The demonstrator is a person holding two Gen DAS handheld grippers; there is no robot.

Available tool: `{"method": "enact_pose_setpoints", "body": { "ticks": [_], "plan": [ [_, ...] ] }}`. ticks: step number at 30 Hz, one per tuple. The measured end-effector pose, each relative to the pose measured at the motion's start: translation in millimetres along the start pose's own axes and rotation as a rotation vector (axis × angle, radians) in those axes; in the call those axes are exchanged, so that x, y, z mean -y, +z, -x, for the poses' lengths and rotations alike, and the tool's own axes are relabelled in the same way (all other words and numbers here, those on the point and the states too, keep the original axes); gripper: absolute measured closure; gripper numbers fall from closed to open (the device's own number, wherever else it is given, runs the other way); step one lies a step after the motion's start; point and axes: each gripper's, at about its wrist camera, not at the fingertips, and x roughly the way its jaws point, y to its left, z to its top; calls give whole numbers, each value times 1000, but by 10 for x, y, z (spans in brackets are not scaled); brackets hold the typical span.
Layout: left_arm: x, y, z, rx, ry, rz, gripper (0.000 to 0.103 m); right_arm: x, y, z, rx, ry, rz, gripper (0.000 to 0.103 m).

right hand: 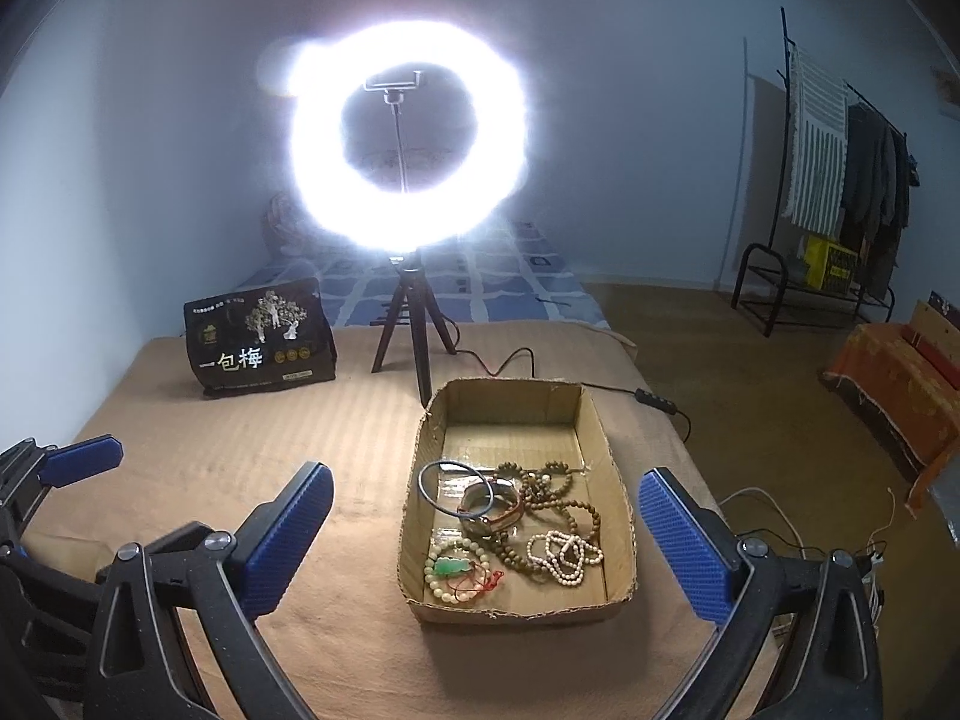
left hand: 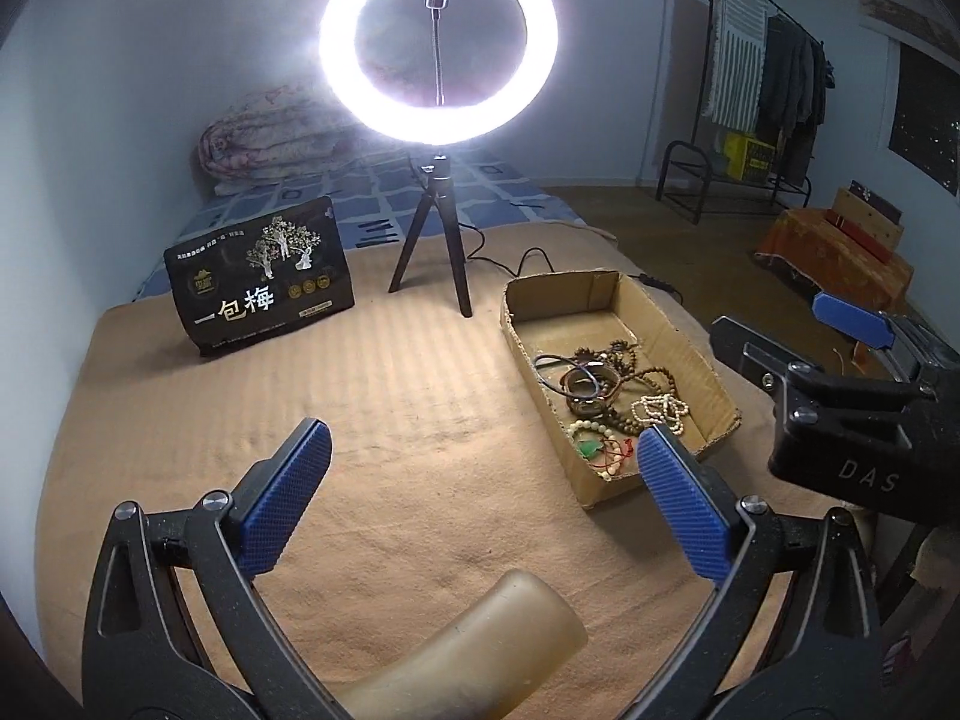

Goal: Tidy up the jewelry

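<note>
- Right wrist view: bed (right hand: 240,540) under a tan blanket carries everything. Ring light (right hand: 408,138) on its tripod stands far ahead of the tool, a dark snack bag (right hand: 261,339) ahead and to its left.
- Cardboard tray (right hand: 621,540), open-topped, sits just ahead of the right tool (right hand: 486,531) and between the lines of its two fingers. All the jewelry lies inside it, bunched toward the end nearest the tool; the far end is bare.
- Right tool: jaws wide, nothing between the pads. Left tool (left hand: 486,480): also wide and empty, with the tray ahead and to its right; its right finger overlaps the tray's near corner in the left wrist view.
- Brown bead strands (right hand: 558,504), the largest piece, lie mid-tray. Judged limp and light; they will drape and swing, and look tangled with their neighbours. Best pinched across a single run of beads at the outer loop.
- Bangles (right hand: 489,507) left of centre, stacked with a thin dark hoop (right hand: 447,483). Stiff, smooth, likely slippery; take across the rim, not flat.
- White bead string (right hand: 564,552), near right. Small beads, loose coils; probably slides between pads unless several turns are caught together.
- Pale bead bracelet with green pendant (right hand: 450,567), nearest left corner, red cord (right hand: 480,585) beside it. The pendant may be brittle; lift by the beads, gently.
</note>
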Motion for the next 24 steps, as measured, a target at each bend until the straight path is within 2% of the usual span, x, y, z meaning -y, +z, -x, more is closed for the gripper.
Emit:
{"method": "enact_pose_setpoints", "body": {
  "ticks": [24],
  "plan": [
    [-6,15,-103,-3,7,10,0,63,-23,-151,-16,-19,-7,0]
  ]
}}
